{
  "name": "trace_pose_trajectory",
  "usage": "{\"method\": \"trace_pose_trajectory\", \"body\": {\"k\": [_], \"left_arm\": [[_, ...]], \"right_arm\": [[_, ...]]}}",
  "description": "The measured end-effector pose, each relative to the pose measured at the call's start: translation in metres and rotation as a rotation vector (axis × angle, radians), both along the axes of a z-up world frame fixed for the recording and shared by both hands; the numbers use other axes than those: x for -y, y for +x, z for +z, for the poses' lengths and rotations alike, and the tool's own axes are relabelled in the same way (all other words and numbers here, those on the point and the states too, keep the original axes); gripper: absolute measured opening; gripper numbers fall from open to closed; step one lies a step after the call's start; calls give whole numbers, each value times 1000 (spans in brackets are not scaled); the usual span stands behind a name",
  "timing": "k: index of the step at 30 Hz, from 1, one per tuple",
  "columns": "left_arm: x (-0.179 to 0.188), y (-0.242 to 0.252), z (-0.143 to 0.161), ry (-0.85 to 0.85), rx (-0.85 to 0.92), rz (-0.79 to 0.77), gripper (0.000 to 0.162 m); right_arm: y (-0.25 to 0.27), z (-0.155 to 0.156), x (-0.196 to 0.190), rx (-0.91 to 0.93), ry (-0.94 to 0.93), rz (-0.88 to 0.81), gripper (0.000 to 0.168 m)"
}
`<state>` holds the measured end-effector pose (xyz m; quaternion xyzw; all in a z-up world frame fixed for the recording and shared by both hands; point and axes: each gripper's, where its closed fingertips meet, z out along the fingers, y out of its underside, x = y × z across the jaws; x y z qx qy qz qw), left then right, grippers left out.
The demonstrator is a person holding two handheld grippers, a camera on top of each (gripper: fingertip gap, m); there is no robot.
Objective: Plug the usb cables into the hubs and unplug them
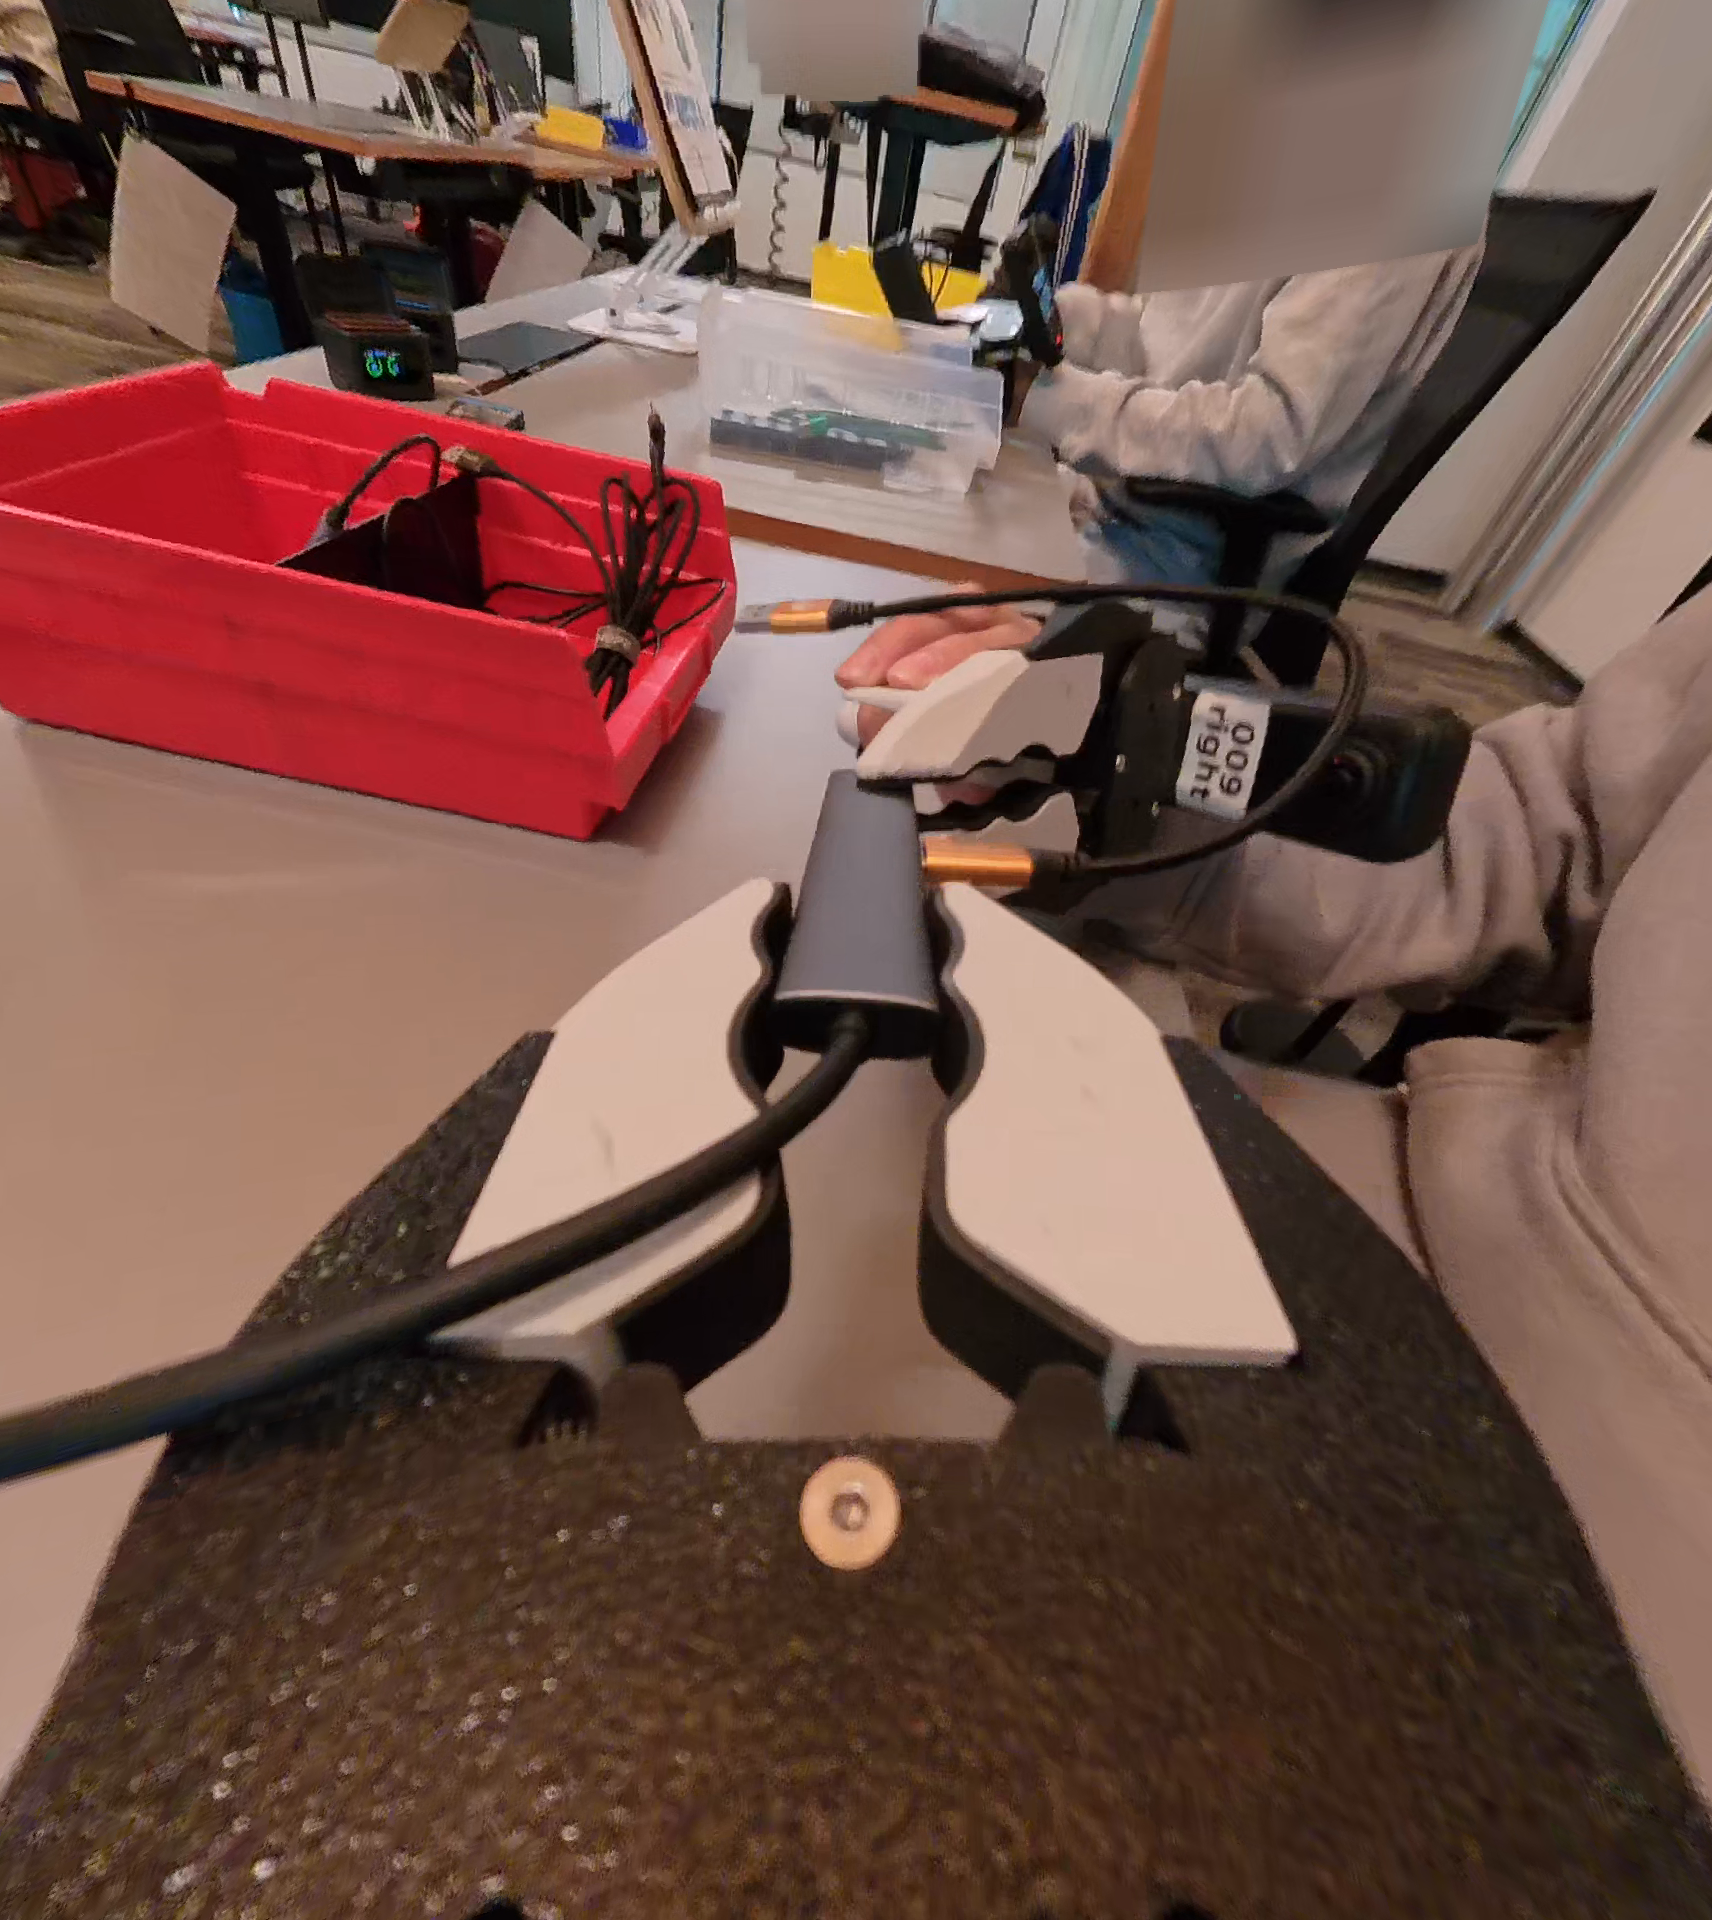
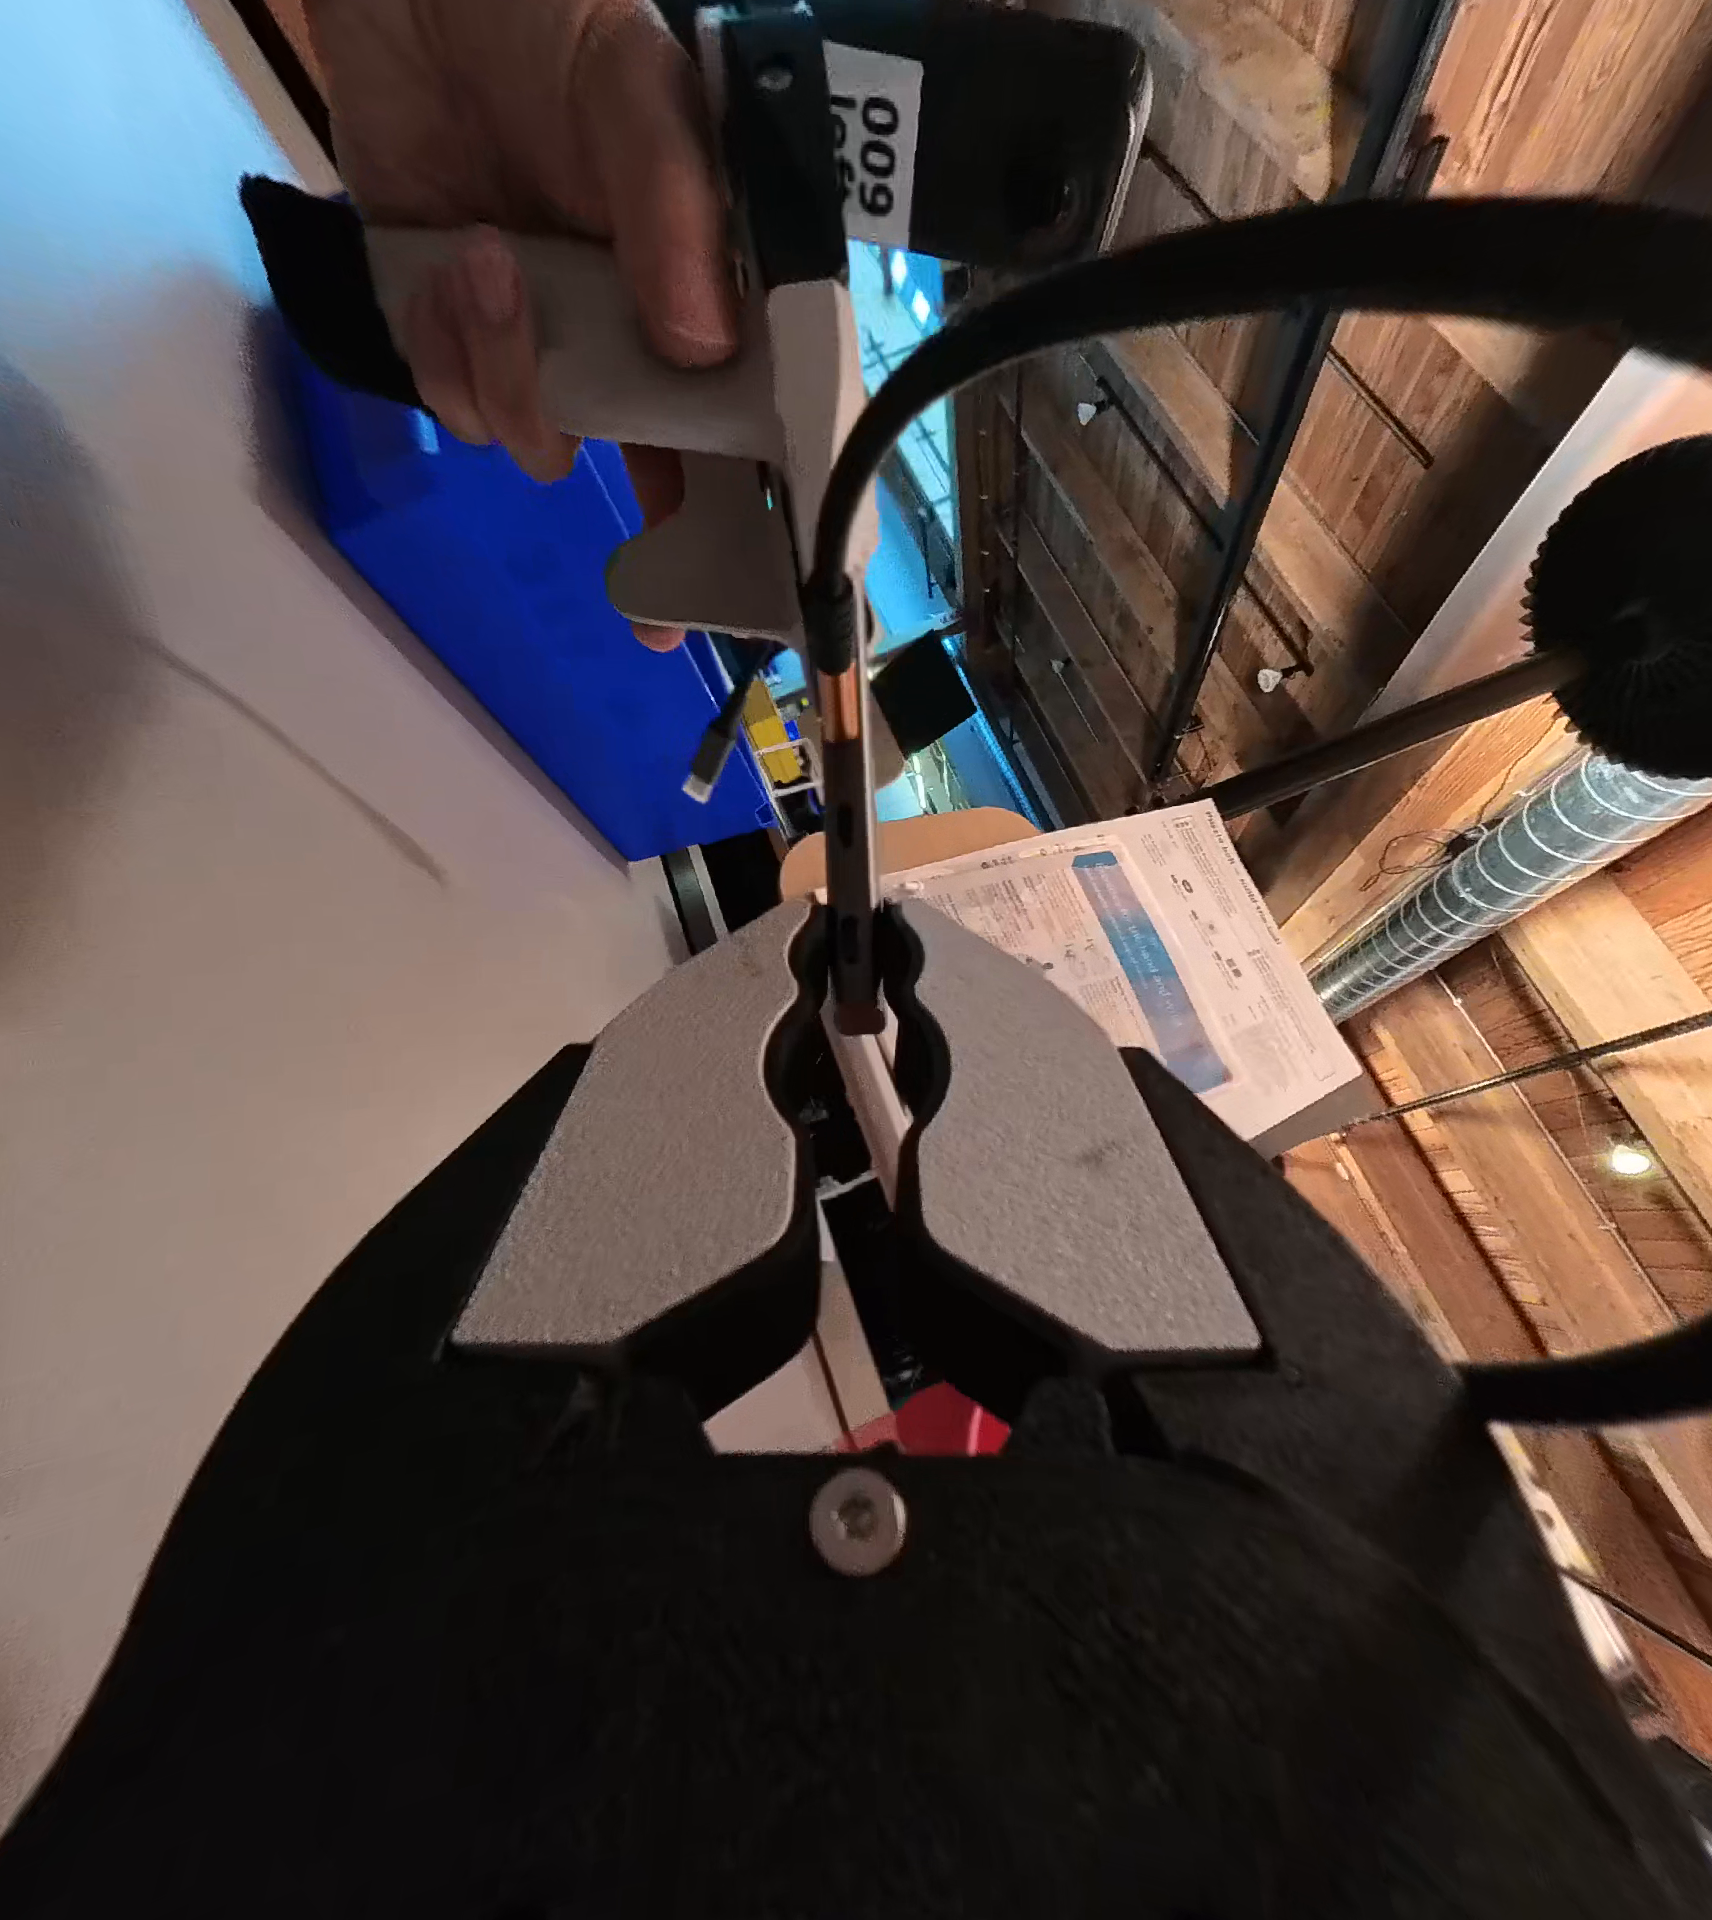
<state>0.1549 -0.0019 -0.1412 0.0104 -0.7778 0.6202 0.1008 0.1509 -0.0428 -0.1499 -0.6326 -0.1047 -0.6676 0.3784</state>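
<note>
A dark grey USB hub (image 1: 857,883) is held above the table (image 1: 156,987). My left gripper (image 1: 857,920) is shut on its near end, where the hub's own black cable (image 1: 519,1257) trails back to the left. A black cable's gold plug (image 1: 977,862) sits in a port on the hub's right side. Its other gold plug (image 1: 790,615) hangs free in the air. My right gripper (image 1: 878,774) comes in from the right, shut on the hub's far end. The right wrist view shows the hub (image 2: 847,894) edge-on between its fingertips (image 2: 852,966), with the plug (image 2: 841,717) and cable loop (image 2: 1351,239).
A red bin (image 1: 312,644) with coiled black cables (image 1: 644,561) stands on the table at left. A clear plastic box (image 1: 852,395) and a seated person (image 1: 1247,384) are behind. A blue bin (image 2: 519,644) and a dark plug (image 2: 706,764) show in the right wrist view. The gap from one gripper's tips to the other's is roughly 5 cm.
</note>
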Motion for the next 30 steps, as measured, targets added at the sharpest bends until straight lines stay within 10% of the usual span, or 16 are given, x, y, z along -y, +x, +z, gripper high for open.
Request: {"method": "trace_pose_trajectory", "body": {"k": [13,19,25,30], "left_arm": [[-1,10,-3,71,177,160,23],[-30,56,22,67,533,601,23],[-50,72,24,-53,545,1017,23],[-27,64,9,-154,504,1071,23]], "right_arm": [[6,-1,10,-150,209,71,24],[-3,-63,-24,-957,324,243,39],[-20,24,-61,-961,805,558,22],[23,34,-11,-724,996,112,23]]}}
